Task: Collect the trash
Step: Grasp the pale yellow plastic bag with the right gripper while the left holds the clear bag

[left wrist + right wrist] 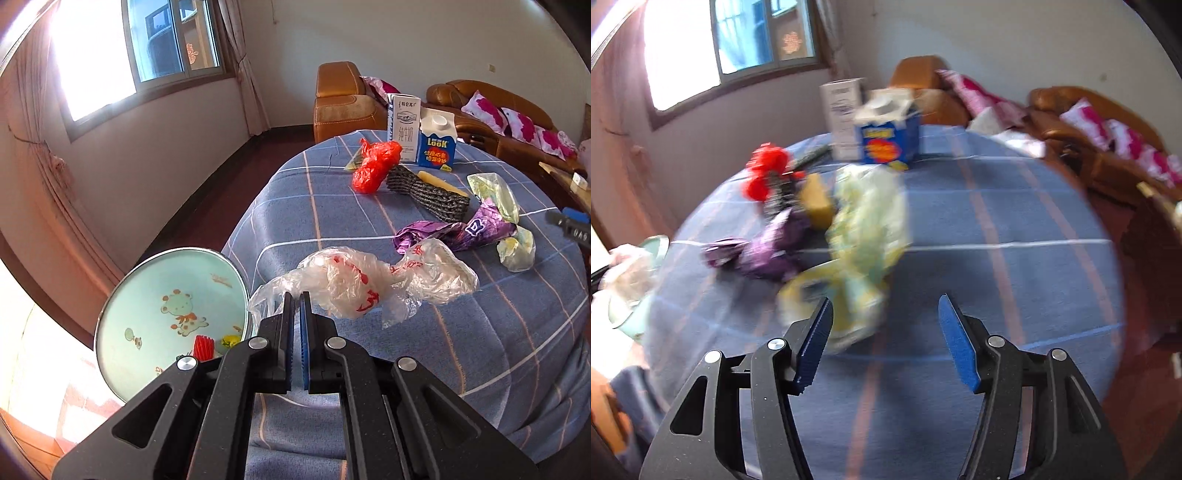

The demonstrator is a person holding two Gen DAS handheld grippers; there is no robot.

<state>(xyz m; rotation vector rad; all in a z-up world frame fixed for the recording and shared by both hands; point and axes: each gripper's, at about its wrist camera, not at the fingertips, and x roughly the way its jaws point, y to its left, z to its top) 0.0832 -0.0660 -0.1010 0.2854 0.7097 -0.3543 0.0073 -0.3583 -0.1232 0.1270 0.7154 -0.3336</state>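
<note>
- Right now your left tongs (297, 295) are pinched nearly closed on the near left corner of the clear plastic bag (373, 284) with red print; the rest of the bag lies crumpled on the blue plaid counter (480, 350).
- Just left of those tongs, off the counter's edge, you have the pale green bin (166, 314) with a cartoon animal on its inner wall; a red piece (204, 347) and a yellow piece (229, 339) already lie at its bottom.
- Beyond the clear bag, to the right, lies the purple wrapper (458, 232), touching the pale yellow-green wrapper (502, 206) on its far right side.
- Farther back you see the black mesh sleeve (428, 192) with a yellowish piece (439, 182) beside it, and the red plastic bag (375, 164) to its left.
- At the far end stand the white milk carton (403, 123) and, touching its right side, the blue carton (437, 142).
- Your right tongs (884, 314) are spread wide and hold nothing; the view is blurred.
- Their left finger sits just beside the near end of the pale yellow-green wrapper (864, 236); you cannot tell whether it touches.
- An orange sofa (480, 107) with pink cushions stands behind the counter.
</note>
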